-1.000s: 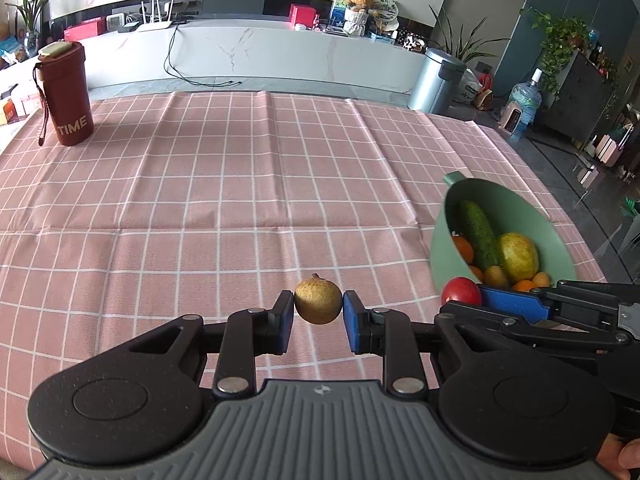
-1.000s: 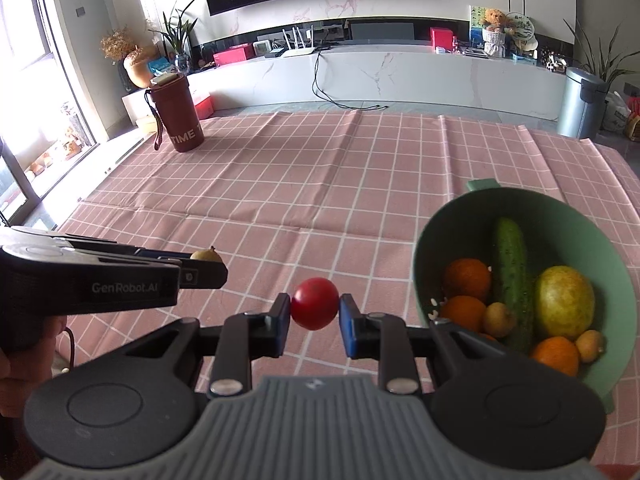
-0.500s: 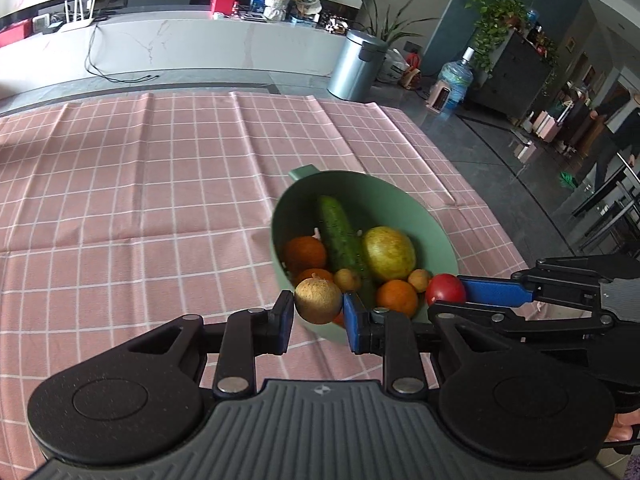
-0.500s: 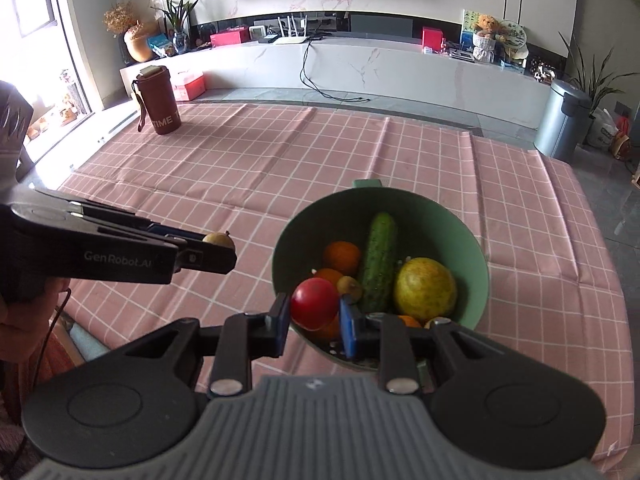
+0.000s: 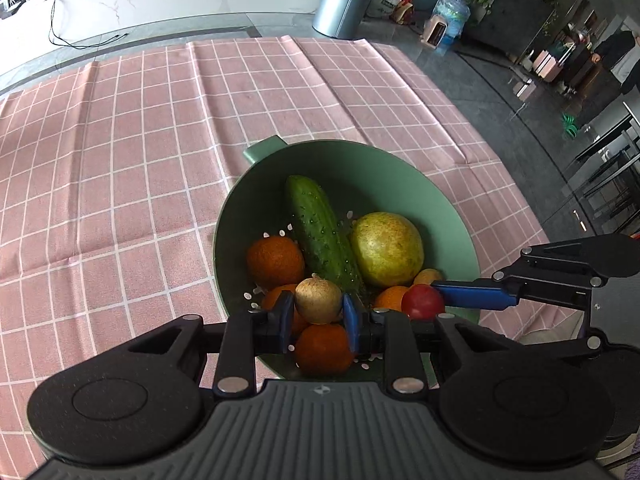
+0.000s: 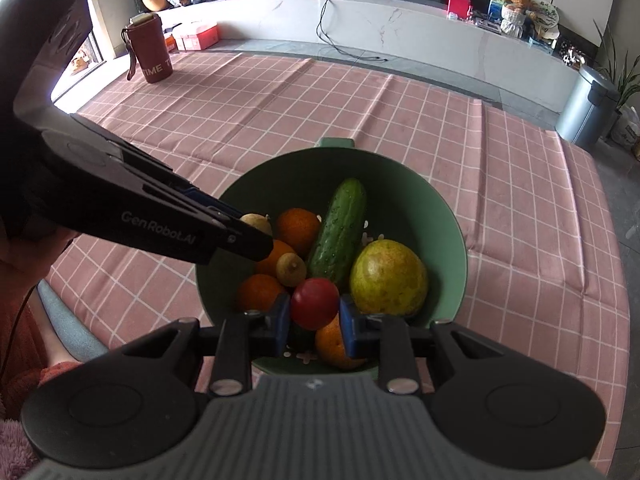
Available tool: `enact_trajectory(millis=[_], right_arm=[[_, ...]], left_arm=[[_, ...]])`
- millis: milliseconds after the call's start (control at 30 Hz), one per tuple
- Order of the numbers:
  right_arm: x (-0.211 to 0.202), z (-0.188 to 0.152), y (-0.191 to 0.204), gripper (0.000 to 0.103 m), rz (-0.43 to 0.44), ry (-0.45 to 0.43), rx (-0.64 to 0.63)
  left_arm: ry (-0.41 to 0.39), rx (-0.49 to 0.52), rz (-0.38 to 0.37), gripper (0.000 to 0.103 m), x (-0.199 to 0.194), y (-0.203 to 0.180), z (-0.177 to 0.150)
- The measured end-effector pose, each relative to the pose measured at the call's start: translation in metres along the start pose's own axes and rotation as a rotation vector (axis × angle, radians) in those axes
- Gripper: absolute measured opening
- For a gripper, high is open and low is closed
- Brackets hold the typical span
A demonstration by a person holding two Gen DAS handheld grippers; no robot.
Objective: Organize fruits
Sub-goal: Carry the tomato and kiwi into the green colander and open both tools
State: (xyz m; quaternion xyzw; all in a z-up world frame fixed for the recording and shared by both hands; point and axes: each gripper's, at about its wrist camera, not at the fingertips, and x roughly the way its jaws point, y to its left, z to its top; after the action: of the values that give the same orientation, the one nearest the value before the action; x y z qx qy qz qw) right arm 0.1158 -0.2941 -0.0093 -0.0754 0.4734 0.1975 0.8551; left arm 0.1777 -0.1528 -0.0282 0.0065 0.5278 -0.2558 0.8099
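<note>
Fruit first: your left gripper (image 5: 319, 316) is clamped on a small tan, longan-looking fruit (image 5: 319, 299), blue pads pressed on both sides, and it hangs over the near part of the green bowl (image 5: 400, 168). Your right gripper (image 6: 314, 318) is closed the same way on a little red fruit (image 6: 315, 298), like a cherry tomato, also over the near half of the bowl. In the left wrist view you can see the right one coming in from the right edge with the red fruit at its tip, just beside the left gripper's load.

Under them the bowl's pretty full: a cucumber (image 5: 322, 232) lying lengthwise up the middle, a big yellow-green round fruit (image 5: 387, 249) touching it on the right, several oranges (image 5: 275, 260) piled on the left and near side, plus another small tan fruit (image 6: 291, 269) sitting among them in the right wrist view. White drain holes show in the bowl's bottom, and it has a small tab handle on the far rim.

The bowl sits on a pink checked tablecloth (image 5: 120, 168), toward its right edge. Way off at the far left corner of the cloth there's a dark red tumbler (image 6: 150, 50) with "TIME" on it, standing upright. A grey pedal bin (image 5: 344, 0) stands on the floor past the table.
</note>
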Motion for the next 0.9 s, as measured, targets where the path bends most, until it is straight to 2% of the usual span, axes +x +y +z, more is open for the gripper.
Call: enact_trajectory(millis=[100, 200, 300, 367, 433, 500, 633, 900], right_arm=[[0.015, 0.004, -0.005, 0.022, 0.028, 0.044, -0.017], [0.028, 0.006, -0.007, 0.022, 0.059, 0.086, -0.037], [0.036, 0.008, -0.01, 0.022, 0.115, 0.12, -0.032], [0.04, 0.01, -0.011, 0.022, 0.154, 0.154, -0.026], [0.044, 0.012, -0.012, 0.022, 0.164, 0.182, -0.019], [0.048, 0.014, -0.012, 0.022, 0.173, 0.211, -0.016], [0.055, 0.016, -0.013, 0.022, 0.194, 0.248, 0.001], [0.059, 0.014, -0.011, 0.023, 0.191, 0.275, 0.012]], left_arm=[[0.042, 0.002, 0.023, 0.029, 0.006, 0.004, 0.004], [0.094, 0.047, 0.057, 0.029, 0.011, 0.002, 0.006], [0.148, 0.125, 0.077, 0.029, 0.014, -0.006, 0.01], [0.177, 0.19, 0.117, 0.029, 0.017, -0.013, 0.012], [0.199, 0.239, 0.147, 0.029, 0.02, -0.018, 0.014], [0.223, 0.258, 0.146, 0.029, 0.023, -0.019, 0.015], [0.252, 0.273, 0.143, 0.031, 0.027, -0.019, 0.014], [0.26, 0.297, 0.156, 0.035, 0.027, -0.021, 0.014]])
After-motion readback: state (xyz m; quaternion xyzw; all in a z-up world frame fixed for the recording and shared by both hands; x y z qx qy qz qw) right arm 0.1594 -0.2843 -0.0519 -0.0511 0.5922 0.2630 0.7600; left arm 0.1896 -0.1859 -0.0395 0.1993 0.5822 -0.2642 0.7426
